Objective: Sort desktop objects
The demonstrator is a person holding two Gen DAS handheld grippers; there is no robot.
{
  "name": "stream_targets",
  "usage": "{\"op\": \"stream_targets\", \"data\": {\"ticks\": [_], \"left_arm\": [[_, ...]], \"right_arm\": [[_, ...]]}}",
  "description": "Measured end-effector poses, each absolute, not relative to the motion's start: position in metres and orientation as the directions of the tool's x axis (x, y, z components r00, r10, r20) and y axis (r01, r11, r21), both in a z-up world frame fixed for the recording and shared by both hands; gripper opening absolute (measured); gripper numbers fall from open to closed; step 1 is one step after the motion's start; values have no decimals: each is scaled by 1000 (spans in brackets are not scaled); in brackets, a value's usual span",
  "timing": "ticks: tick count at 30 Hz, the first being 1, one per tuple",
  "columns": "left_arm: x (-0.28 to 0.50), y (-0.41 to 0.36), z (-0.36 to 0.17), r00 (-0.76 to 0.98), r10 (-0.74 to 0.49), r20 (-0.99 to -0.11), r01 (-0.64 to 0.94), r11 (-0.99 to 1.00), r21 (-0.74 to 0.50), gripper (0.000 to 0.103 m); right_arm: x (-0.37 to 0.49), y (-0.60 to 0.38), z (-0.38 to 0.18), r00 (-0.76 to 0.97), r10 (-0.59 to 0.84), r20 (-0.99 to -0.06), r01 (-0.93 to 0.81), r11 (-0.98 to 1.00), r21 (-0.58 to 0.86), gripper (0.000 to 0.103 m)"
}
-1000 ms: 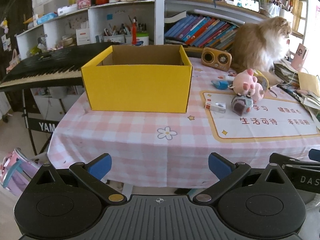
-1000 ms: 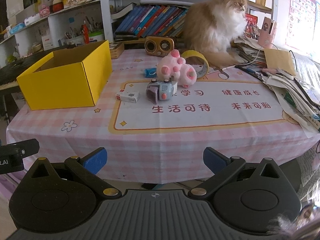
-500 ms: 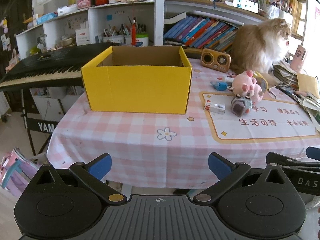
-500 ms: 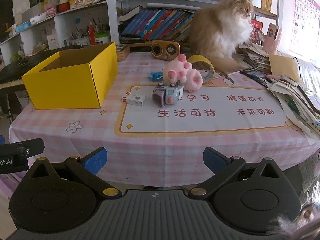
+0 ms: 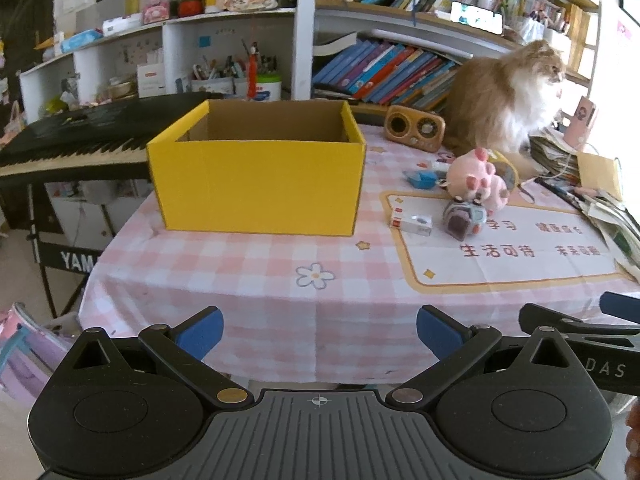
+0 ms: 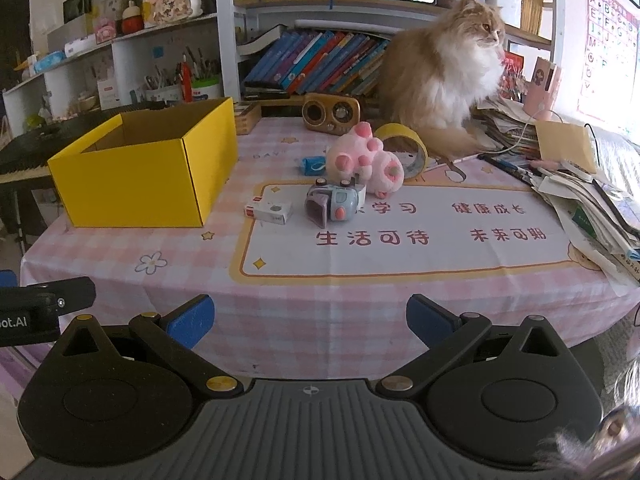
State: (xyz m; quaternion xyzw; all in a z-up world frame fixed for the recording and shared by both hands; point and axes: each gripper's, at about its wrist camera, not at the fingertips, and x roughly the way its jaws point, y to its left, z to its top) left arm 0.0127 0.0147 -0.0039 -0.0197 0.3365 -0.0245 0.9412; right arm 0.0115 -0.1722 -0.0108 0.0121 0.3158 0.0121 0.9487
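Observation:
An open yellow box [image 5: 256,184] [image 6: 144,176] stands on the left of the pink checked table. To its right lie a small white box [image 6: 269,212] [image 5: 412,223], a grey toy camera [image 6: 332,203] [image 5: 464,216], a pink plush toy [image 6: 366,160] [image 5: 476,178], a small blue item [image 6: 312,165] and a yellow tape roll [image 6: 404,148]. My left gripper [image 5: 319,334] is open and empty in front of the table edge. My right gripper [image 6: 310,320] is open and empty, also short of the table.
A fluffy cat [image 6: 440,72] sits at the back right beside a wooden speaker [image 6: 331,111]. Piled papers [image 6: 592,208] cover the right edge. A black keyboard [image 5: 68,140] stands left of the table. Bookshelves line the back.
Both grippers have drawn back a little from the table and risen slightly; the objects look smaller and lower. The cat turned its head. Nothing on the table moved.

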Motion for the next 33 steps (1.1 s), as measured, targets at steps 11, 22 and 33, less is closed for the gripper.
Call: {"op": "stream_targets", "data": {"ticks": [11,22,33], "left_arm": [[22,-7,-8,750,-148,-644,116,989,-93,103],[44,-43,-11,727,-217,-652,197,975,-105,103],[75,-68,-17,710,-211,-672,188,976,-108,102]], "right_arm": [[7,-188,-10,802,32,-596,0,999,54,102],[17,-221,-12,793,-31,-608,67,997,37,102],[53,-248,-17,772,-23,-636,59,998,36,101]]}}
